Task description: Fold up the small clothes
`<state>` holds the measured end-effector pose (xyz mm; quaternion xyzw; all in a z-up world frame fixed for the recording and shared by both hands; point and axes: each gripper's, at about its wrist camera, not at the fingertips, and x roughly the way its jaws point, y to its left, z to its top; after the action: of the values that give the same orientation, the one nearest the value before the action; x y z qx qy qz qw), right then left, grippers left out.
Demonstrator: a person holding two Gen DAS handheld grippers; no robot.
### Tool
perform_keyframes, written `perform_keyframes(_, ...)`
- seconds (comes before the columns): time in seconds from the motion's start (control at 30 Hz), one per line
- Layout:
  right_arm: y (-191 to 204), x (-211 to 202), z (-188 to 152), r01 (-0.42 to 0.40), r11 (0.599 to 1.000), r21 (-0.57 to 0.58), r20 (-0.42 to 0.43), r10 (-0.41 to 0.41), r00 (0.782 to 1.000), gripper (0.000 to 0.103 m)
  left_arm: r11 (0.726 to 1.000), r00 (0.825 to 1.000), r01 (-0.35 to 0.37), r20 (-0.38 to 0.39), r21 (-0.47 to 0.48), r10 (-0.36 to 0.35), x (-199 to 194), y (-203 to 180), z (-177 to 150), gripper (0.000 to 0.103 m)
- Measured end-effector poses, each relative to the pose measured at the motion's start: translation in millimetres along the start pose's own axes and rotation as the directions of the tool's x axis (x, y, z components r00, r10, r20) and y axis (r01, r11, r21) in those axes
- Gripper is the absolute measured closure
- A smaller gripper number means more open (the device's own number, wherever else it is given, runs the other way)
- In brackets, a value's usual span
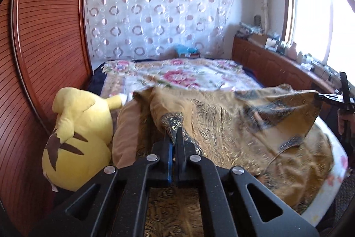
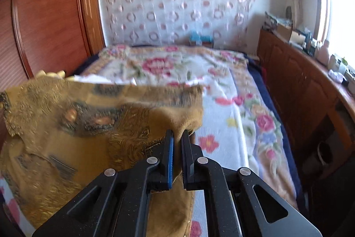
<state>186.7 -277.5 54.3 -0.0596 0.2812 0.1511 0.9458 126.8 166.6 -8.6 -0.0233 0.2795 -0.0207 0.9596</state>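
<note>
One mustard-gold patterned garment hangs stretched between both grippers above the near end of the bed, its long axis running side to side across the bed. The left gripper is clamped on its left corner, and the right gripper pinches its right edge. A yellow plush toy lies at the bed's left edge, beside the wooden wardrobe.

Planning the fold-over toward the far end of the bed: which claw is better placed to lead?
Probably the right claw: open flowered blanket lies ahead. The left claw has a yellow plush beside it.
</note>
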Motion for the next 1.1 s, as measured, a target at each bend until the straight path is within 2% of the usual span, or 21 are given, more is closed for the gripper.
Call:
perform_keyframes(0.2,2,-45,-2,-0.036,0.999,-0.018,0.053,0.037,0.998,0.097,0.999,0.998,0.034,0.047,-0.033,-0.032,-33,3,-3,0.101)
perform_keyframes(0.37,-5,-72,-31,-0.069,0.997,-0.017,0.035,0.07,0.997,0.097,0.995,0.997,0.046,0.058,-0.093,-0.04,-65,16,-28,0.101)
perform_keyframes(0.53,-21,-101,-64,-0.087,0.996,-0.008,-0.021,0.087,0.996,0.097,0.995,1.0,0.0,-0.01,-0.104,-0.001,-77,20,-66,0.101)
perform_keyframes(0.67,-21,-89,-91,-0.057,0.998,-0.037,-0.116,0.052,0.992,0.097,0.995,0.996,-0.038,-0.08,-0.09,0.031,-70,16,-90,0.101)
perform_keyframes(0.77,-25,-75,-107,-0.052,0.999,-0.012,-0.149,0.05,0.988,0.097,0.994,0.993,-0.049,-0.111,-0.097,0.038,-62,17,-104,0.101)
perform_keyframes(0.83,-26,-71,-110,-0.063,0.998,0.013,-0.151,0.064,0.986,0.094,0.991,0.992,-0.036,-0.128,-0.126,0.019,-57,18,-108,0.087)
perform_keyframes(0.87,-23,-68,-109,-0.062,0.998,0.017,-0.151,0.064,0.986,0.094,0.991,0.992,-0.028,-0.129,-0.128,0.011,-56,17,-109,0.084)
perform_keyframes(0.93,-13,-70,-111,-0.043,0.999,0.006,-0.15,0.044,0.988,0.091,0.992,0.992,-0.035,-0.127,-0.12,0.02,-57,15,-110,0.073)
perform_keyframes(1.0,-8,-67,-108,-0.017,1.0,-0.008,-0.156,0.016,0.988,0.084,0.993,0.991,-0.052,-0.125,-0.109,0.038,-59,10,-110,0.066)
perform_keyframes(1.1,-2,-79,-108,0.002,1.0,-0.014,-0.14,-0.004,0.99,0.078,0.993,0.991,-0.051,-0.125,-0.102,0.038,-58,9,-108,0.065)
